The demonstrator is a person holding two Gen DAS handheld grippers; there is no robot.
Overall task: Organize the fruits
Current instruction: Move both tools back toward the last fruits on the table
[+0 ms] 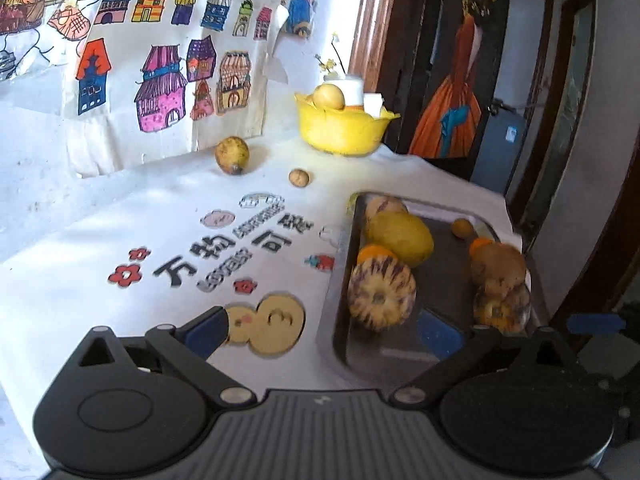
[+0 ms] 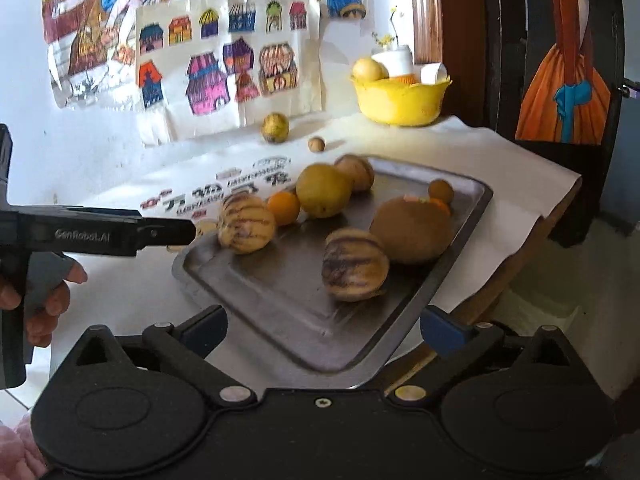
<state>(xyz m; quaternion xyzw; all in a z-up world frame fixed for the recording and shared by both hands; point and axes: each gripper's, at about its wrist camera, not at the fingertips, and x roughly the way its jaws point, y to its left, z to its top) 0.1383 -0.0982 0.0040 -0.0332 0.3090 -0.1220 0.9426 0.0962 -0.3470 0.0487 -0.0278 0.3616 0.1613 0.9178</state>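
Both grippers stand with fingers spread wide, nothing between them. The left gripper [image 1: 326, 328] hangs over the near left edge of the metal tray [image 1: 448, 304]; the right gripper [image 2: 324, 328] over the tray's near corner.

Fruit on the tray: two purple-striped melons [image 2: 354, 264], a large yellow-green fruit [image 2: 323, 195], a small orange [image 2: 283, 208], a big brown fruit [image 2: 412, 229], plus smaller ones behind. Off the tray, on the white-covered desk [image 2: 500, 168]: a speckled yellow fruit [image 2: 275, 128] and a small brown nut-like one [image 2: 316, 145], both near the wall drawings. A yellow bowl [image 2: 400, 100] at the far corner holds another pale fruit.

Right wrist view only: the left gripper from the side, a hand [image 2: 48, 300] on its handle, and the desk's right edge. Left wrist view only: the cloth's printed characters in full.

Left view is blurred over the right-hand fruit; their kinds are unclear. Bowl contents partly hidden.
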